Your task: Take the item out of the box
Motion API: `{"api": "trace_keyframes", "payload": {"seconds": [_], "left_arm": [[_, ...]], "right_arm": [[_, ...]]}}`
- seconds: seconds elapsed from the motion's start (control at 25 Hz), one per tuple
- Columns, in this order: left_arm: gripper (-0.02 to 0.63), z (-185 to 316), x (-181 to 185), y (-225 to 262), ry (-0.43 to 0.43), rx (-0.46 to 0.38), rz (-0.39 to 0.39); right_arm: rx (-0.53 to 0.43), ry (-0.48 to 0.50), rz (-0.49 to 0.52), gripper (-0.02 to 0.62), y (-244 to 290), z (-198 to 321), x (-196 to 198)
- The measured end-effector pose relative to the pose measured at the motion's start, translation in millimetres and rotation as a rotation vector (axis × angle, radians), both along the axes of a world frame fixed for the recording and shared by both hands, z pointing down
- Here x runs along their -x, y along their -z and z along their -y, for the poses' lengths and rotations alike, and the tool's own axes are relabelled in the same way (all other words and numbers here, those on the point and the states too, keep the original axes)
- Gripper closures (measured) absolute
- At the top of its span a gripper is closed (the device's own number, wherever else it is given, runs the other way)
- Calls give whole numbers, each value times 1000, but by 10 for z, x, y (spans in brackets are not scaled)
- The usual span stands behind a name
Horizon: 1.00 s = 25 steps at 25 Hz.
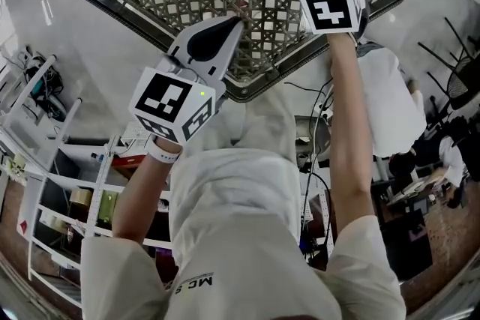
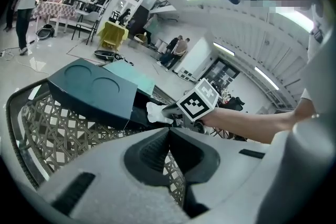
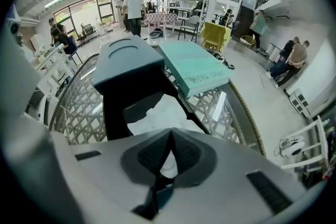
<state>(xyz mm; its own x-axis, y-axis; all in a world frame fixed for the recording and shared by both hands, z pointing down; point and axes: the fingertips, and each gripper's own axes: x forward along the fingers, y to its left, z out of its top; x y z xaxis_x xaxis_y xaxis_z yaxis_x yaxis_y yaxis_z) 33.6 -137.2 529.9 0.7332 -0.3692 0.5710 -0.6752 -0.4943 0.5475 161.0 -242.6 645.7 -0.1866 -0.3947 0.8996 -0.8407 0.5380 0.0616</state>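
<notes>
Extraction is in hand — right gripper (image 3: pixel 170 132) pinched tight on the white item (image 3: pixel 160 112) in the box (image 3: pixel 113 105), left gripper (image 2: pixel 169 129) closed, empty — next, I judge, lift it clear.

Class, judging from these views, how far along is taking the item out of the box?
Done: the box stands open on the lattice table. In hand: the right gripper is shut on the white wrapping inside it. To do: that wrapping is not yet out; the left gripper is shut, empty.
</notes>
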Motion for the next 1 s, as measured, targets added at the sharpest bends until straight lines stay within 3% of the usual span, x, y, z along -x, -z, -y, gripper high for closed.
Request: {"api": "trace_keyframes", "payload": {"seconds": [0.32, 1.0], "left_arm": [[583, -47, -66, 232, -19, -63, 10], [583, -288, 151, 1349, -4, -205, -37]], "right_arm": [[-86, -58, 62, 580, 384, -75, -86], [-376, -161, 141, 580, 2280, -773, -92]]}}
